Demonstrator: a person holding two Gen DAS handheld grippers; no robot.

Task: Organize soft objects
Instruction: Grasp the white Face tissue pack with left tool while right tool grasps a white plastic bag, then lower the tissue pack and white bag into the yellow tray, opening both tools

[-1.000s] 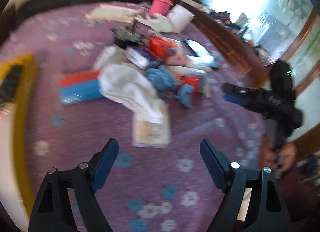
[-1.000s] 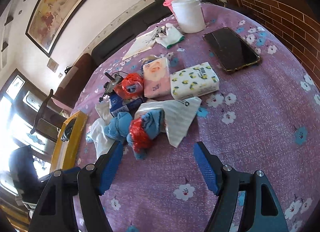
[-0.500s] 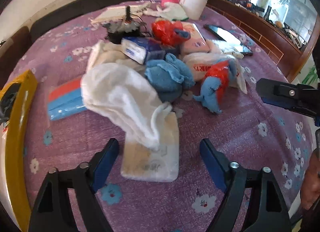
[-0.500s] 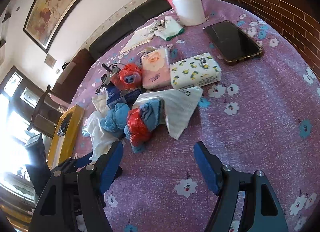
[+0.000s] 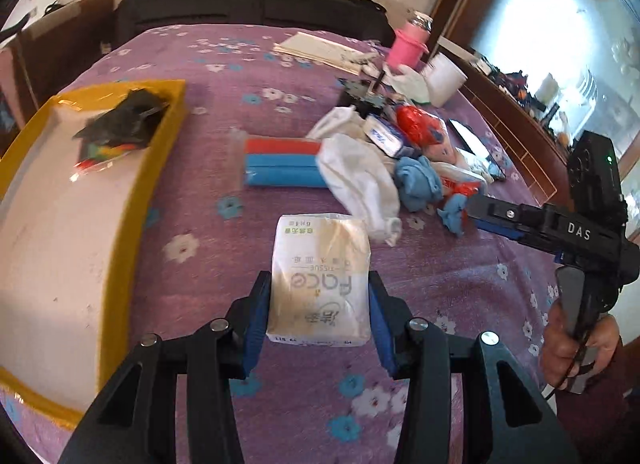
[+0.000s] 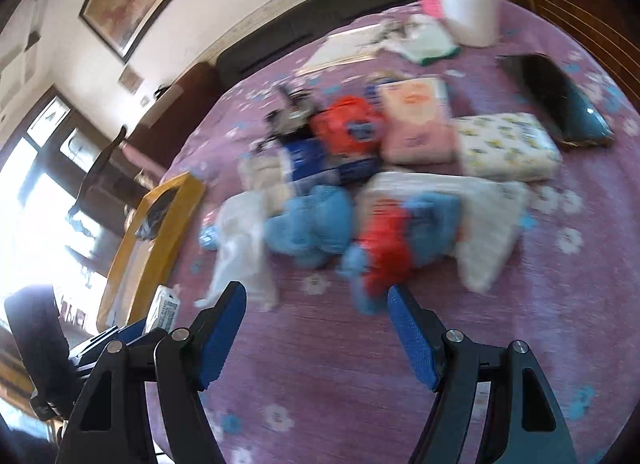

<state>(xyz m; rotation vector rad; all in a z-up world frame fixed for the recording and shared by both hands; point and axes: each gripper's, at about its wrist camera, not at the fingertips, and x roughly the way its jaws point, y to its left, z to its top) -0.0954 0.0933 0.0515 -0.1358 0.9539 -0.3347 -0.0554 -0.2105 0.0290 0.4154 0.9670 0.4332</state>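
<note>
Your left gripper [image 5: 319, 312] is closing on the tissue pack [image 5: 320, 280], which sits low in the centre of the left wrist view with a blue pad against each long side — the pack looks touched on both flanks, and its far end reaches up the frame toward the white cloth [image 5: 360, 184]. Let the jaws finish only until the wrapper dimples; it is a soft pack, so squeezing harder probably just bows it and lets it slide out forward. You are gripping the near half, so the far end may sag when you lift — raise it level and slowly. Watch that the corner of the white cloth, lying just beside the pack's upper right edge, does not drag along.

The yellow tray [image 5: 120, 248] at the left of that view looks like the likely destination; swing toward it low over the purple tablecloth [image 5: 208, 248].

Your right gripper [image 6: 316, 328] stands wide with nothing between its pads, hovering short of the red and blue soft toy [image 6: 392, 240] in a blurred frame. Keep it clear of the left gripper's path.
</note>
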